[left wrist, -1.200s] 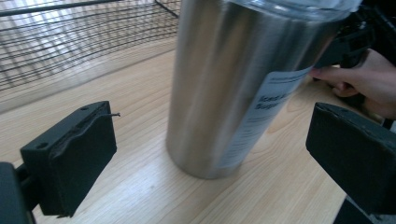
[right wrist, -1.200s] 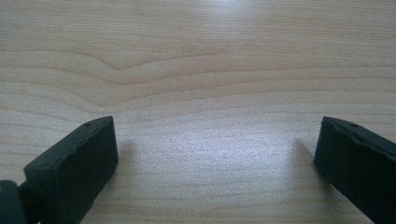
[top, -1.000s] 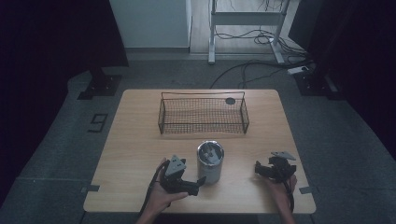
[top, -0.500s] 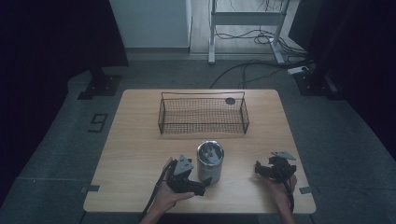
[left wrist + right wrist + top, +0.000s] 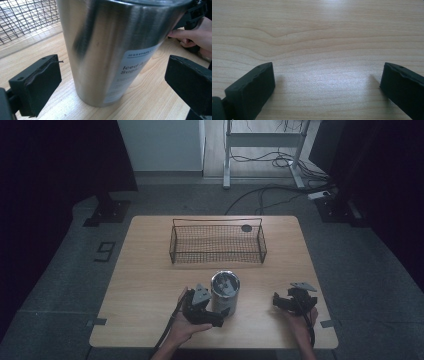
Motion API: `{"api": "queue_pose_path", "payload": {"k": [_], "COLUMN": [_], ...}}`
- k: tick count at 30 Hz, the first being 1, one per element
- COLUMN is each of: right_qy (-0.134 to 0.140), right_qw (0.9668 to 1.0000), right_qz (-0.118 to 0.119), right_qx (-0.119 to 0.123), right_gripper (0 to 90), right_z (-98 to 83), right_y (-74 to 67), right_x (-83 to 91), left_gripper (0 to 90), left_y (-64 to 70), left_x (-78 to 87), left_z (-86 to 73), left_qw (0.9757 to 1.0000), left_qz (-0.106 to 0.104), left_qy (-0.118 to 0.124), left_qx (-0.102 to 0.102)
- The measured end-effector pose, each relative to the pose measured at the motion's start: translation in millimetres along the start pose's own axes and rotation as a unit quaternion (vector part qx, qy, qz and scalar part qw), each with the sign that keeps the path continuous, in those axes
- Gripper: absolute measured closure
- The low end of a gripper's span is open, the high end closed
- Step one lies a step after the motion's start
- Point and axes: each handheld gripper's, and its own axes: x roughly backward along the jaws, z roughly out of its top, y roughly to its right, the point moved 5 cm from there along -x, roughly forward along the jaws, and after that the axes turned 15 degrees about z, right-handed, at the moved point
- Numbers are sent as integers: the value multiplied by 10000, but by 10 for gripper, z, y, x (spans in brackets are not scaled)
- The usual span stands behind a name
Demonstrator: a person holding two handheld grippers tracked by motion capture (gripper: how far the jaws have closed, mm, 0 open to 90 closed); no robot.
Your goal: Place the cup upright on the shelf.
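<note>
I count one steel tumbler (image 5: 225, 293) on the desk (image 5: 145, 285), one wire basket (image 5: 218, 241), one small dark disc (image 5: 246, 228) behind it, and my two claws, left claw (image 5: 216, 312) and right claw (image 5: 276, 301).

Wooden table (image 5: 145, 270) — wire basket (image 5: 218, 244) toward far edge, steel tumbler (image 5: 225, 292) upright near front.

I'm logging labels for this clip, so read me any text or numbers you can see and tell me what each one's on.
"Iced A…" over "Suga…", cut off: white label on the steel tumbler.
Small line above it on that label: too blurred to read.
Fine print below: too blurred to read.
"9": marker on the floor left of the table.
</note>
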Motion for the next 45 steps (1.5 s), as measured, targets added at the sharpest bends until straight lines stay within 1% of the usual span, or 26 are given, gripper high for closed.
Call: {"api": "queue_pose_path", "payload": {"k": [8,9,10,15,22,23,26,28,30,31,32,34,38,39,45], "right_qy": [0,0,0,0,4,4,4,4,5,5,5,5,5,5,6], "right_qw": [10000,10000,10000,10000,10000,10000,10000,10000,10000,10000,10000,10000,10000,10000,10000], "right_qz": [-1,-1,-1,0,1,2,2,2,2,2,3,3,3,4,3], "right_qx": [1,1,0,0,-5,-6,-6,-7,-7,-6,-6,-7,-9,-9,-8], "right_gripper": [0,0,0,0,0,0,0,0,0,0,0,0,0,0,0], "right_z": [0,0,0,0,0,0,0,0,0,0,0,0,0,0,0], "right_y": [0,0,0,0,-1,-1,-1,-1,-1,-1,-1,-1,-1,-1,-1], "right_x": [0,0,0,0,0,-1,0,-1,-1,-1,-1,0,0,0,0], "left_gripper": [7,3,5,6,11,7,6,7,4,3,3,3,4,13,37], "left_y": [58,74,78,80,87,102,116,138,143,147,147,154,155,158,152], "left_x": [-78,-107,-119,-154,-270,-313,-345,-393,-398,-409,-409,-426,-431,-433,-424], "left_z": [43,50,53,63,87,98,109,125,134,155,155,181,183,175,160], "left_qw": [10000,9999,9999,9998,9994,9992,9991,9982,9982,9980,9980,9971,9967,9964,9966], "left_qz": [37,117,150,175,341,390,432,582,582,579,579,661,677,676,620], "left_qy": [8,-3,-3,-12,-68,-17,16,115,162,233,233,371,449,509,545], "left_qx": [-50,-82,-84,-48,-76,-30,-50,-57,-38,-11,-11,7,-9,-12,-70]}}
